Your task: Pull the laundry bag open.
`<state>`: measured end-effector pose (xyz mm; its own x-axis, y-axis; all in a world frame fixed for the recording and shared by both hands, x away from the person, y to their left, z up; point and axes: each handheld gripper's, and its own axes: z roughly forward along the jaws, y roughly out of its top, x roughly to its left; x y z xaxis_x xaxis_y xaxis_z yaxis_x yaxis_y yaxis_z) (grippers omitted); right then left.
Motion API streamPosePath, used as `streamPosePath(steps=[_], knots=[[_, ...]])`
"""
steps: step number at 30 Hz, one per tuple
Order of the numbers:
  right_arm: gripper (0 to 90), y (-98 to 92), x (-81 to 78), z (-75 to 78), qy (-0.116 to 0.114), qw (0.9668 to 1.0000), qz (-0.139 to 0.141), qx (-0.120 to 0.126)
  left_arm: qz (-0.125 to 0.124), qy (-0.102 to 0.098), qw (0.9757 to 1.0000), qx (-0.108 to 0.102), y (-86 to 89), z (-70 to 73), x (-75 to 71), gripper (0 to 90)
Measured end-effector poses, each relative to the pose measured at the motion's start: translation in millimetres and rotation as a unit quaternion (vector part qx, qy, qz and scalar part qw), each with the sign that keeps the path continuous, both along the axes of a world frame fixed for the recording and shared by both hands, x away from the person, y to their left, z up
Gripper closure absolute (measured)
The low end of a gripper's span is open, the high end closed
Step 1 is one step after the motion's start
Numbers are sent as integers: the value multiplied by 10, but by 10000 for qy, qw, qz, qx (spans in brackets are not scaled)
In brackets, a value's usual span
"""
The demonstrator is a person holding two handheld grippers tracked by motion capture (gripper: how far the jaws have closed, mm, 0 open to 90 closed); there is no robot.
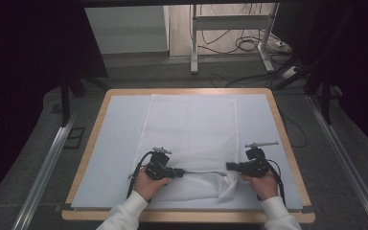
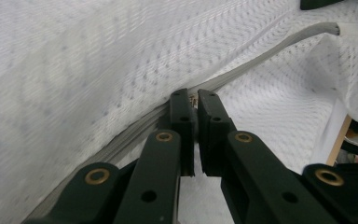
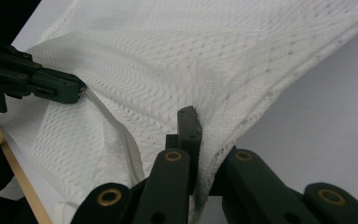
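High view: two hands enter from the near table edge, each holding one set of tongs over a white mesh laundry bag (image 1: 191, 129) spread on a pale sheet (image 1: 120, 143) that covers the wooden table (image 1: 287, 143). The left gripper (image 1: 181, 172) points toward the right gripper (image 1: 229, 166), with the bag's near edge lifted and stretched between them. A grey zipper line (image 1: 203, 172) runs from the left jaws toward the right jaws.

Left gripper view: the jaws are together, clamped on the zipper pull (image 2: 194, 100) where the grey zipper tape (image 2: 270, 51) meets them. Mesh lies on both sides of the jaws.

Right gripper view: the jaws are clamped on a gathered fold of the mesh. The left gripper (image 3: 81, 91) appears farther off, gripping the zipper's end. Beyond both tongs, the rest of the bag lies flat toward the far table edge.
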<state>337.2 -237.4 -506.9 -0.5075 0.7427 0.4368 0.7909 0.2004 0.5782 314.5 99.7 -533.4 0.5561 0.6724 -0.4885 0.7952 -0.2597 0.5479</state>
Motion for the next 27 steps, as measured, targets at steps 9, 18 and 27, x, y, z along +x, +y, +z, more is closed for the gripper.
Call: streamPosePath(steps=[9,18,27], knots=[[883,-4,-3,3,-4,10000,-14,-5,157,-79,9997,144,124,17,-31,869],[883,-53,-5,-1,-48,9999,-89,-54,291,-18,9995,87,312,5,-50,869],[883,-60,-6,5,-56,9999,-82,-35,371,-9,9993,94,417,5,-68,868]])
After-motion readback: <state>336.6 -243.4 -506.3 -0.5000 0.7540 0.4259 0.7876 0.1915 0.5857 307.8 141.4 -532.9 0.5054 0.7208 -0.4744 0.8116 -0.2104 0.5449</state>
